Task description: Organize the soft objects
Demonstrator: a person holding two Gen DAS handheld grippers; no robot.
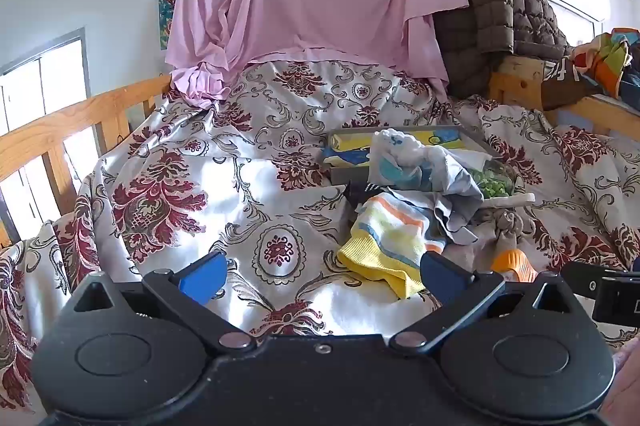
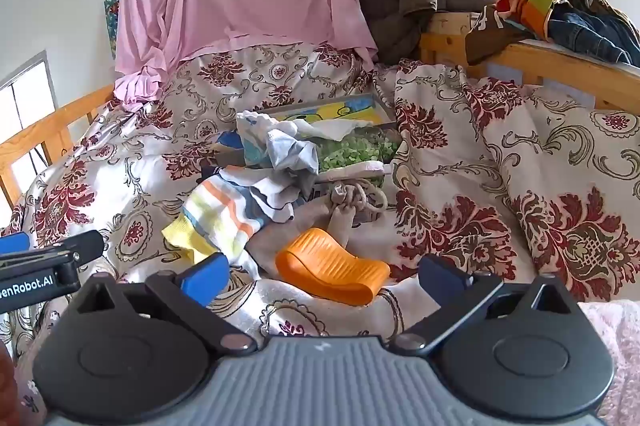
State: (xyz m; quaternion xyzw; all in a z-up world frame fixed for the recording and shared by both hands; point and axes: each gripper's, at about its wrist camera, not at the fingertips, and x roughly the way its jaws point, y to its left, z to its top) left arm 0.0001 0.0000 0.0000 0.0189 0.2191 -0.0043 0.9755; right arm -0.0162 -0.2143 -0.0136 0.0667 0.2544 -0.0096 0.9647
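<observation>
Both tongs released, left gripper (image 1: 322,276), right gripper (image 2: 324,278) | striped sock (image 1: 394,238) just ahead of left, likely first pick | orange slipper (image 2: 334,276) between right's fingers (untouched, apparently) | staged for sorting

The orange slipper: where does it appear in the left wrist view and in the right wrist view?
Left wrist view: the orange slipper is at lower right, partly hidden behind the left gripper's linkage.
Right wrist view: it lies low in the centre, between the open fingers of the right gripper.
Shared landmark: the striped sock, left of the slipper in both views.
</observation>
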